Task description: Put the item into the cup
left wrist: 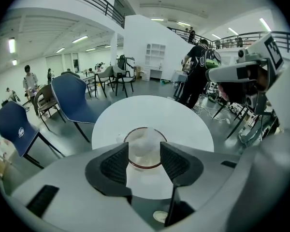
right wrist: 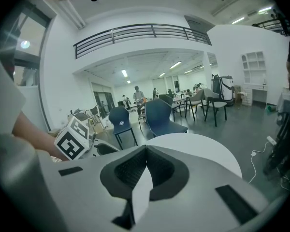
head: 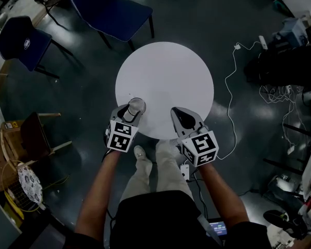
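Observation:
A clear cup [head: 137,106] with a reddish rim stands near the front left edge of the round white table [head: 166,77]. In the left gripper view the cup [left wrist: 145,148] holds a whitish crumpled item [left wrist: 147,137]. My left gripper [head: 130,112] [left wrist: 144,155] hangs just behind and above the cup's near rim. It is open, with nothing touching its pads. My right gripper [head: 176,113] [right wrist: 145,149] rests over the table's front right edge, shut with its tips together and nothing in them. The left gripper's marker cube [right wrist: 72,139] shows at the left of the right gripper view.
Two blue chairs [head: 111,9] [head: 23,40] stand beyond the table, and a wooden chair [head: 33,134] is at the left. A white cable [head: 230,87] and dark equipment [head: 290,61] lie on the floor to the right. A standing person [left wrist: 198,71] is beyond the table.

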A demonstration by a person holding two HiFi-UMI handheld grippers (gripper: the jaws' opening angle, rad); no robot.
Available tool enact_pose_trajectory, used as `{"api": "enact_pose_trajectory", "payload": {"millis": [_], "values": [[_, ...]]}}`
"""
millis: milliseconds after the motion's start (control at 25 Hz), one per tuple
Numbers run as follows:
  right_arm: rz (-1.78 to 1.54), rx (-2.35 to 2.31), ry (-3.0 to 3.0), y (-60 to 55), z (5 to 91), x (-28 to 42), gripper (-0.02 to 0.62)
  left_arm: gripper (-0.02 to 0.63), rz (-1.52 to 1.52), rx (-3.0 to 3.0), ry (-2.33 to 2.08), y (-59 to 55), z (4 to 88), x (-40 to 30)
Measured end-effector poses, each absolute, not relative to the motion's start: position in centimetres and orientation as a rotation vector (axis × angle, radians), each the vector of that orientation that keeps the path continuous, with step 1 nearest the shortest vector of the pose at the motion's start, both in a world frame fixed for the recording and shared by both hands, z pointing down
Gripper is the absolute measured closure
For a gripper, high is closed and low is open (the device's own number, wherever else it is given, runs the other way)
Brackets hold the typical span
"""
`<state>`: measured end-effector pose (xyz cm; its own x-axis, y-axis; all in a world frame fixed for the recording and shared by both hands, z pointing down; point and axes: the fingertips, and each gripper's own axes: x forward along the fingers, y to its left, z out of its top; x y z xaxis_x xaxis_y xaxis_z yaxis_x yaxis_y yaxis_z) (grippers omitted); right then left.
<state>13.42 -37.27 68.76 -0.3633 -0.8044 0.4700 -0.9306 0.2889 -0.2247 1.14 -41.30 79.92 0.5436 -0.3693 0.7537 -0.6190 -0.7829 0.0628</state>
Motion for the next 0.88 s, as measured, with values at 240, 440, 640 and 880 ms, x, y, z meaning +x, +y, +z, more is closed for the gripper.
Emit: {"api": "enact_pose_trajectory", "payload": {"millis": [240,440,640,880], "values": [[0.688,1.582,-2.289,-37.1,69.0,12.9,0.578,0.394,1.086,2.462,-0.808,-41.1,79.8,0.7],[0.688,1.579,-2.289,-37.5,68.7,13.0,0.578,0.396,1.065,2.456,-0.827,-41.5,79.0,0.7],[0.673,1.576,-2.292,-37.6,68.1,11.9,0.578,0.411,1.042,2.469,-0.825,-41.2,77.9,-0.2],[0.648,1.596,-2.301,-38.0,66.1,11.8,0.578,0.483,1.003,2.492,-0.852,-41.2,75.3,-0.8]]}}
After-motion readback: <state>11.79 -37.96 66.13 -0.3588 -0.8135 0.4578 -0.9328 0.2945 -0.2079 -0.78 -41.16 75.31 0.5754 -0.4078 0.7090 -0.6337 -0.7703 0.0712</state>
